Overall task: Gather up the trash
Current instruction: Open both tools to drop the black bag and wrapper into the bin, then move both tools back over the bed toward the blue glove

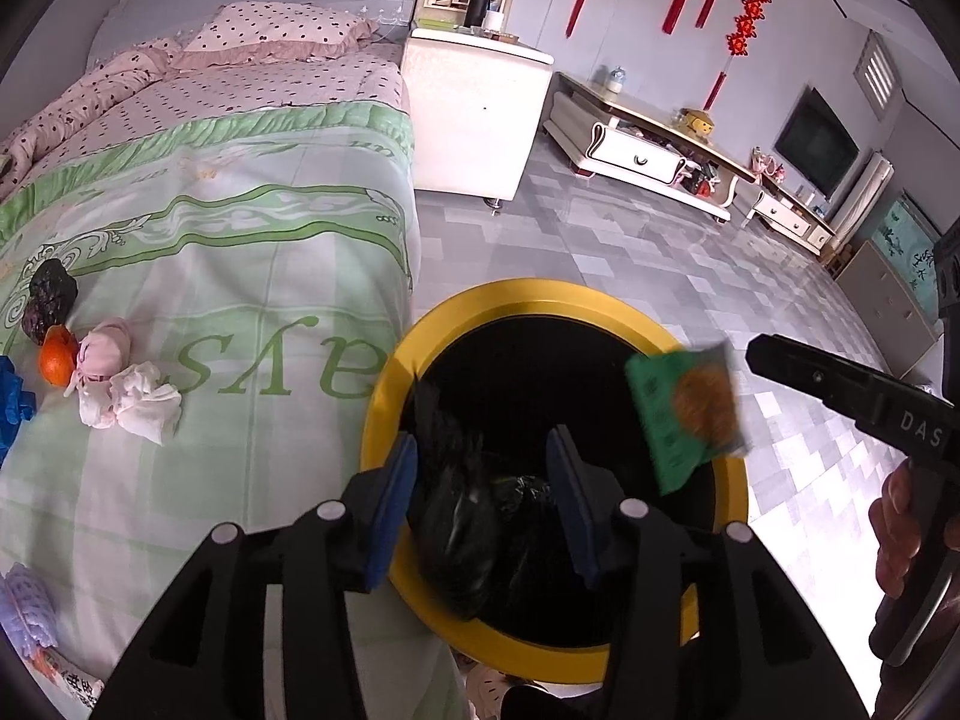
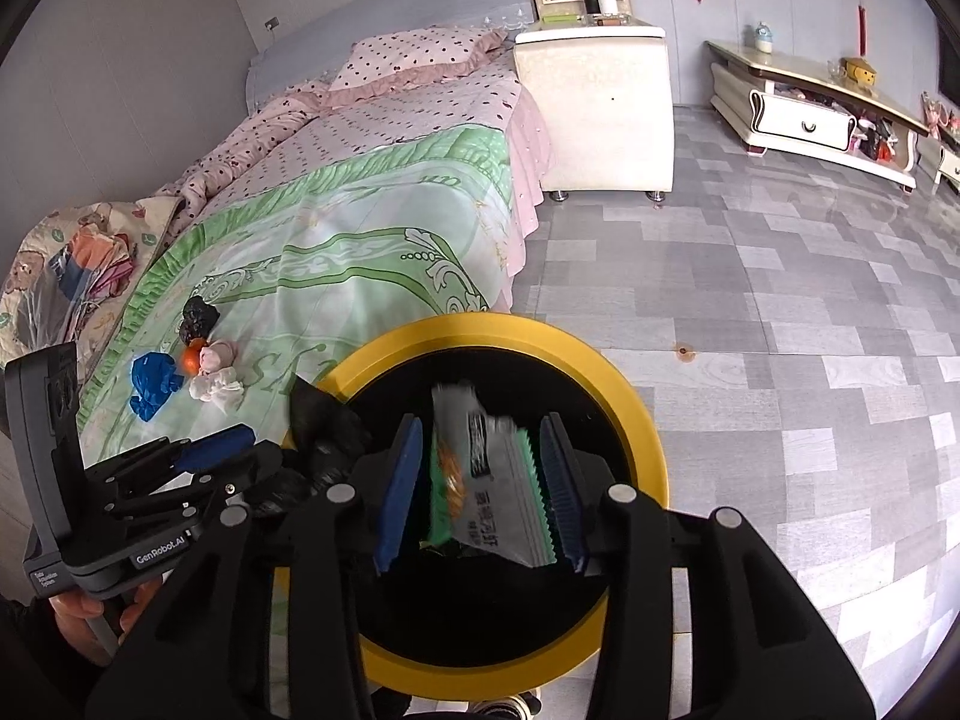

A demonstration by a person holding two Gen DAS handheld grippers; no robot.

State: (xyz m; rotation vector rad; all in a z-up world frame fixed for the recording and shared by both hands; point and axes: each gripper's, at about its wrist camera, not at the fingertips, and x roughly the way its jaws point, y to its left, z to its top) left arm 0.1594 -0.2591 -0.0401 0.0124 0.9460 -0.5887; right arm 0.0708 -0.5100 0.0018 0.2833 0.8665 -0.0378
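A yellow-rimmed bin [image 1: 384,396] with a dark inside stands on the floor against the bed. My left gripper [image 1: 483,450] hangs over it, open, with a blurred black plastic bag [image 1: 462,540] loose below its blue pads. My right gripper [image 2: 483,438] is also over the bin [image 2: 636,420]. A green and silver snack wrapper [image 2: 486,480] sits blurred between its pads, clear of the left one, so the jaws stand open. In the left wrist view that wrapper [image 1: 684,414] floats beside a finger of the right gripper [image 1: 810,372].
On the green bedspread [image 1: 240,276] lie a crumpled black bag [image 1: 51,297], an orange [image 1: 57,354], pink and white tissues [image 1: 129,396], a blue glove [image 2: 153,381] and purple foam net [image 1: 27,612]. A white nightstand [image 1: 474,120] and low TV bench [image 1: 648,144] stand beyond grey floor.
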